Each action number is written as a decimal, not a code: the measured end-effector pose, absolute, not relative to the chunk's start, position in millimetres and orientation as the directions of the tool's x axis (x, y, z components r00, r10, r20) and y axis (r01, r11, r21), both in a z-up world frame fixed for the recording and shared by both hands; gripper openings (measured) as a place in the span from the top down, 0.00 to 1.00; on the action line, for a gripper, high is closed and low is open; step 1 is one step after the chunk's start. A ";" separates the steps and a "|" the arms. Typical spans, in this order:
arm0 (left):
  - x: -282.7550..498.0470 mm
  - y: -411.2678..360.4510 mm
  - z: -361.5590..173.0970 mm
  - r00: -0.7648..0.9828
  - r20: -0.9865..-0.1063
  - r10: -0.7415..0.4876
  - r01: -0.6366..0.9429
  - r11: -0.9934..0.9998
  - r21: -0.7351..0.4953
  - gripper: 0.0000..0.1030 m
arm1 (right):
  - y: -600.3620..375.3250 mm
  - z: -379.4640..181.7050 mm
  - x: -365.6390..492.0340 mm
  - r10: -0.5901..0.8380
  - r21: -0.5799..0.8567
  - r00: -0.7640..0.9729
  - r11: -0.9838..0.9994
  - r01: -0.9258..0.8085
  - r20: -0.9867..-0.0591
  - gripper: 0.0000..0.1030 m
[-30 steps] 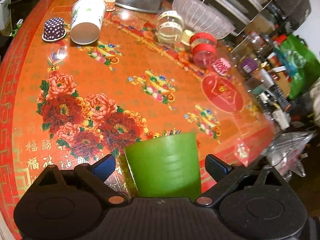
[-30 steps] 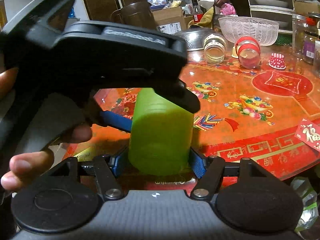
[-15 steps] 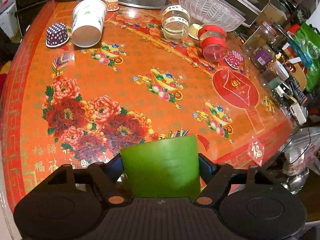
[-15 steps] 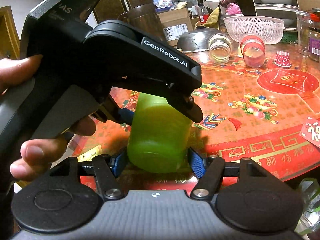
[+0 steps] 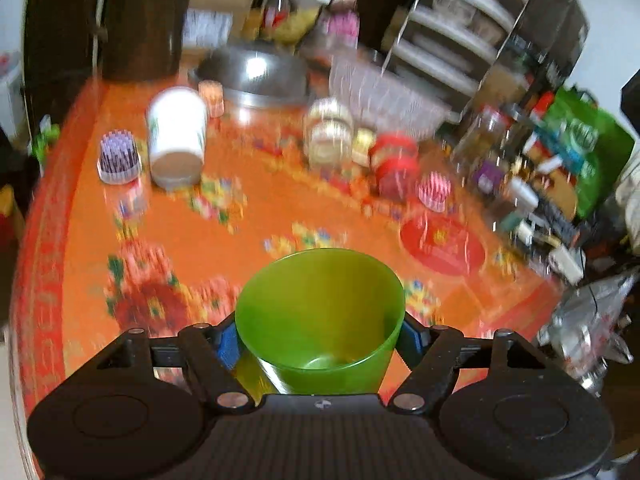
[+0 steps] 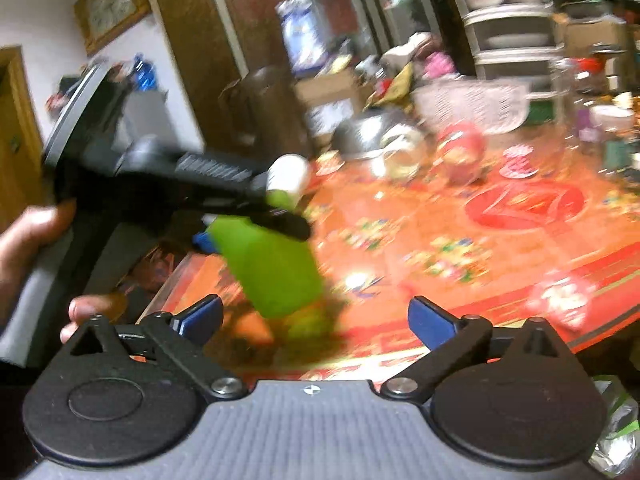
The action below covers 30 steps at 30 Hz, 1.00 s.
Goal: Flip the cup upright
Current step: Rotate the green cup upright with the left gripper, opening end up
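Left gripper [image 5: 318, 334] jaws pinch the green cup [image 5: 320, 316] above the cluttered table [image 5: 256, 236]; right gripper [image 6: 316, 320] jaws spread.

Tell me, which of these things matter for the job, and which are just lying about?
In the job: green cup, left gripper clamping it, right gripper open beside it.

Lying about: white paper cup, steel bowl, red-lidded jar, cupcake liners.
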State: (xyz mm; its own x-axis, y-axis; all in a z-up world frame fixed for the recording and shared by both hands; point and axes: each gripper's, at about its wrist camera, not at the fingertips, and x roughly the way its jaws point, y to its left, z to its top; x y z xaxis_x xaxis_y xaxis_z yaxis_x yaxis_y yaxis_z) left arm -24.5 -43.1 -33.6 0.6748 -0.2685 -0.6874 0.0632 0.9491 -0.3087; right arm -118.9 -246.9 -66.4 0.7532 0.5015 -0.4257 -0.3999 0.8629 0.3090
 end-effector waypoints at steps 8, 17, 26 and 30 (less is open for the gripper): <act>-50.7 -79.1 -35.8 0.825 -0.532 -0.190 0.163 0.982 -0.097 0.26 | -276.5 -70.0 -122.3 0.418 0.339 0.809 0.895 -0.290 -0.412 0.02; -50.7 -92.3 -54.3 0.864 -0.490 -0.115 0.145 0.989 0.023 0.26 | -282.4 -79.2 -122.7 0.415 0.346 0.817 0.894 -0.285 -0.399 0.01; -48.5 -100.3 -63.0 0.877 -0.474 -0.081 0.141 0.986 0.092 0.26 | -284.8 -86.0 -121.0 0.415 0.355 0.821 0.891 -0.281 -0.391 0.01; -48.3 -101.5 -65.6 0.881 -0.465 -0.083 0.148 0.983 0.105 0.26 | -280.5 -89.7 -119.4 0.420 0.346 0.813 0.892 -0.290 -0.403 0.01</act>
